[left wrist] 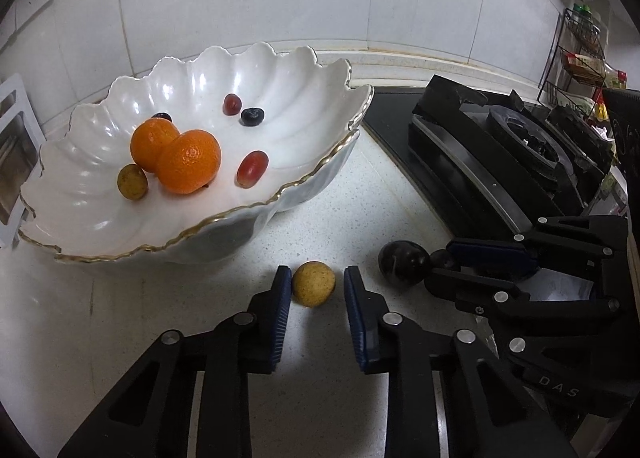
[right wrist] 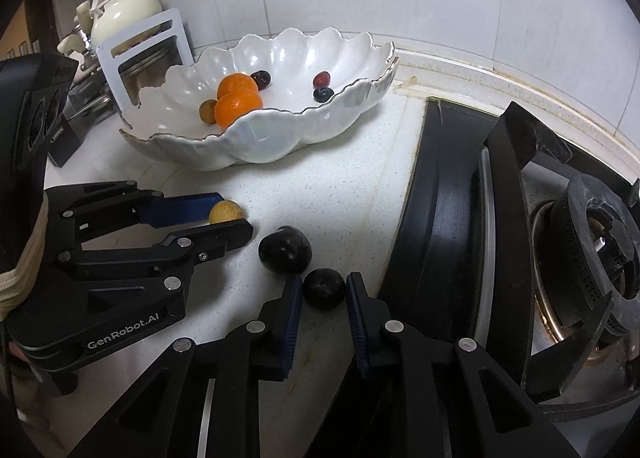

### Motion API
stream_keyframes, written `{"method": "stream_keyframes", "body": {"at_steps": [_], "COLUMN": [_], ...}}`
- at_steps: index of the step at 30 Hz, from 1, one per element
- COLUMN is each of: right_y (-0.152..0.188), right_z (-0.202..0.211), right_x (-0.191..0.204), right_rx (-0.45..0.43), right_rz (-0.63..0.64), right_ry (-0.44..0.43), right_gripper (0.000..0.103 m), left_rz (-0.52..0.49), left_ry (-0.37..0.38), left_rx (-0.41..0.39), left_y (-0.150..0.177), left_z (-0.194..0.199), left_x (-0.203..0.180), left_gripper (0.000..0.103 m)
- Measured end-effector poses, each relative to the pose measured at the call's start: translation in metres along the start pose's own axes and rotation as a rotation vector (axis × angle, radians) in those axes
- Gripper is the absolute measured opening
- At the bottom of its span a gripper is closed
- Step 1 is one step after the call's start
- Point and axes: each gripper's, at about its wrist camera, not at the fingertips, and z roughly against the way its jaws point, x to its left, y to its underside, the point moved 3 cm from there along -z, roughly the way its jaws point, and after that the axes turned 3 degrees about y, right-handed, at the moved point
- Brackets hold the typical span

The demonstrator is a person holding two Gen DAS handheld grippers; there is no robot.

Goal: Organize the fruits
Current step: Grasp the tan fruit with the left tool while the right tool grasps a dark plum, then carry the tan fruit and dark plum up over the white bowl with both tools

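Observation:
A white scalloped bowl [left wrist: 304, 70] with a gold rim stands on the counter and holds two oranges [left wrist: 188, 166], red grapes [left wrist: 251, 168], dark berries [left wrist: 252, 116] and a small yellow-brown fruit [left wrist: 132, 181]. My left gripper [left wrist: 316, 290] is open with a small yellow fruit [left wrist: 313, 283] between its fingertips on the counter, touching the left pad. My right gripper [right wrist: 323, 294] is open around a small dark plum [right wrist: 324, 289]. A larger dark plum [right wrist: 285, 249] lies just beyond it. The bowl [right wrist: 352, 98] also shows in the right wrist view.
A black gas stove [right wrist: 520, 218] with pan supports fills the right side, close to my right gripper. A white rack [right wrist: 140, 46] and cream teapot [right wrist: 124, 10] stand left of the bowl. A spice rack [left wrist: 580, 54] stands at the far right.

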Motion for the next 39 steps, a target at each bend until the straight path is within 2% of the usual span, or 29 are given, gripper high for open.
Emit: {"method": "stream_keyframes", "body": {"at_steps": [6,9,19,29,39], "right_y": [0.0,0.001,0.005,0.001,-0.014], "right_z": [0.002,0.008,0.03,0.064,0.103], "right_x": [0.0,0.001,0.001,0.015,0.034], "right_rx": [-0.013,-0.035,-0.065,-0.136,-0.242], "right_rz": [0.003,0.018,-0.018,-0.005,0.008], "right_ry": [0.004,0.035,0.035,0.029,0.015], "right_gripper": [0.024,0.024,0.024,0.024,0.024], "left_rz": [0.004,0.004,0.038,0.05,0.07], "left_ry": [-0.005,-0.008,-0.01,-0.048,-0.098], "left_rx": [-0.002,-0.01,-0.047,-0.139,-0.233], "left_y": [0.001,0.002,0.008,0.007,0.006], "left_z": [0.0,0.004,0.033,0.077,0.126], "left_x": [0.0,-0.001,-0.005,-0.011,-0.005], "left_gripper": [0.023,0.023,0.023,0.023,0.023]}}
